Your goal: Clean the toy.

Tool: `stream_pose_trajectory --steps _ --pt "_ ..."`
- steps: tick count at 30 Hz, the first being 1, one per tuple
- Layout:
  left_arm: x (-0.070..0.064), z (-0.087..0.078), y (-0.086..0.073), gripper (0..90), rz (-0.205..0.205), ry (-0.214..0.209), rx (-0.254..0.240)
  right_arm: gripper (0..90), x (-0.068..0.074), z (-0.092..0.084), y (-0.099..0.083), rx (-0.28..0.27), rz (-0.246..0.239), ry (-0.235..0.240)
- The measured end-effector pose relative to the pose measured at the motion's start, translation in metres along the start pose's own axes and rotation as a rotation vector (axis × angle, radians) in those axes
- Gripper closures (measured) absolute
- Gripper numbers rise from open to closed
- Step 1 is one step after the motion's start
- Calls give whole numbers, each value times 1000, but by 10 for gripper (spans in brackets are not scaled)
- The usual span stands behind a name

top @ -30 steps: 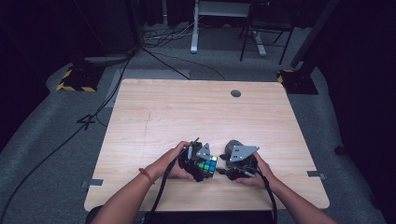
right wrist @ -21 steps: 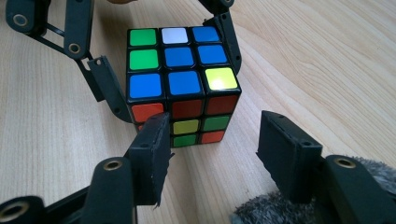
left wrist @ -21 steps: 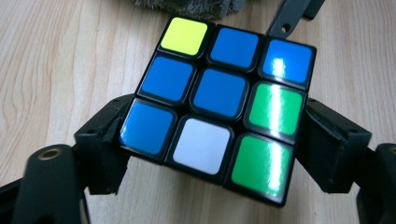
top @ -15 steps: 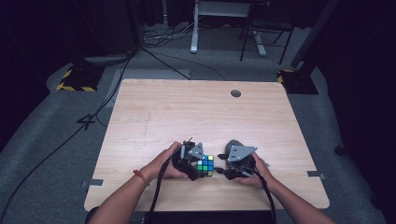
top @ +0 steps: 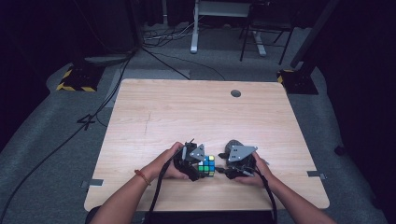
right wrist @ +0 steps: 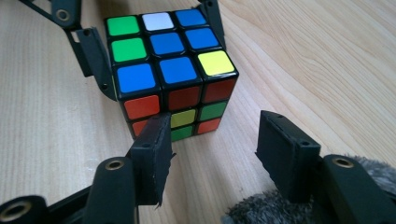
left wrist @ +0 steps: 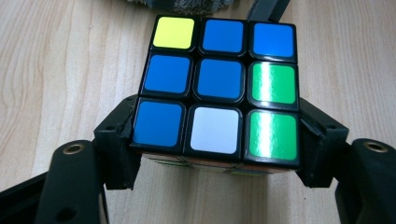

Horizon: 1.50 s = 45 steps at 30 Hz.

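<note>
Sitting near the front edge of the wooden counter, the puzzle cube is found between the two tools. It's pinched by the left tool, whose jaws have just been closing and are pressed against the sides of the cube's nearest row, with a mostly blue face turned up. The right tool is held just beside the cube with its jaws spread and nothing gripped, one jaw about touching the cube's red and green side. Something grey and furry is seen by that tool.
</note>
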State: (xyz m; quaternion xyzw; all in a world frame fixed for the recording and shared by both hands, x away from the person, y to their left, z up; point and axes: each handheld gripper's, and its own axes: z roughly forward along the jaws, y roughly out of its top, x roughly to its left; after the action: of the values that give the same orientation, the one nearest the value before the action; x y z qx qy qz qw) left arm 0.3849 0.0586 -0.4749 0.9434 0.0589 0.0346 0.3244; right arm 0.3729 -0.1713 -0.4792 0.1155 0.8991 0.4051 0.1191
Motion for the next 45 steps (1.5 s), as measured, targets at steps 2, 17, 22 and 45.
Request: stream_pose_trajectory --steps 2,17,22,45 --pt "0 0 0 285 -3 3 2 452 1 -1 1 -15 3 5" --pt "-5 5 2 257 6 12 5 542 5 -17 24 -157 -13 -6" --pt "-2 2 -1 276 2 16 10 539 1 -13 20 -126 13 9" --pt "-4 7 1 325 0 -29 -16 532 -13 -9 4 -93 28 44"
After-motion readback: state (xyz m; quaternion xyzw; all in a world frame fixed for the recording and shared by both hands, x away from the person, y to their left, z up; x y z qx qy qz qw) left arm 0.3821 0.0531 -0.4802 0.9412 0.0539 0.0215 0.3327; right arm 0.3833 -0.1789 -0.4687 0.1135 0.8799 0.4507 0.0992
